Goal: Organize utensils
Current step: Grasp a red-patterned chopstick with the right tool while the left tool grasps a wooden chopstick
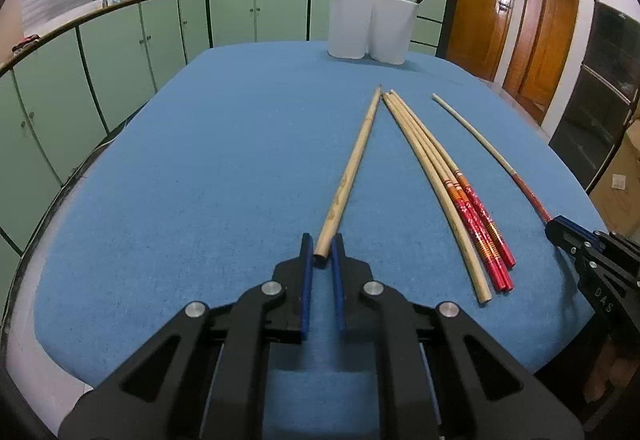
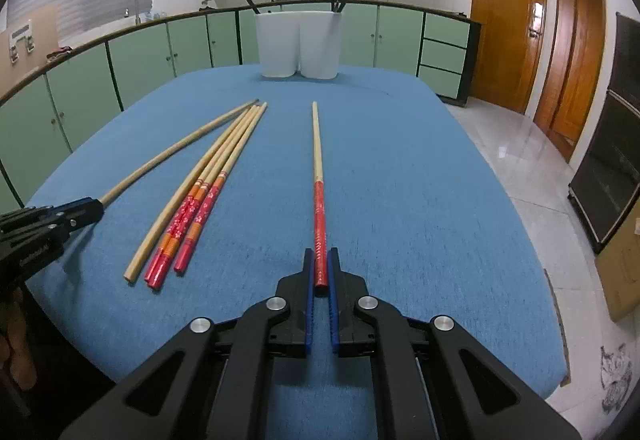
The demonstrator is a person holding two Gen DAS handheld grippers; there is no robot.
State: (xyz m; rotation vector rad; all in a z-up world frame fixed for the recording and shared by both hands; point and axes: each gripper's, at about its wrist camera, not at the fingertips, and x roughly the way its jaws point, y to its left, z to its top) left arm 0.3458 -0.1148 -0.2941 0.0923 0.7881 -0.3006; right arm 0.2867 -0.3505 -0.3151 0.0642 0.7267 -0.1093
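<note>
A slip is judged likely: each chopstick is pinched only at its near end, so the long free length could droop or swing when lifted.

The left gripper (image 1: 323,250) is clamped on a plain bamboo chopstick (image 1: 356,164), the right gripper (image 2: 321,266) on a red-handled chopstick (image 2: 319,176).

Both lie on the blue bench (image 1: 208,160), with the white holder (image 2: 298,44) at the far edge and four loose chopsticks (image 2: 200,192) between them.

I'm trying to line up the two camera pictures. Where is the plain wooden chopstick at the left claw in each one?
Left wrist: plain chopstick runs from centre bottom, between the claw fingers.
Right wrist: it lies far left, end at the left claw.
Shared landmark: white holder.
</note>
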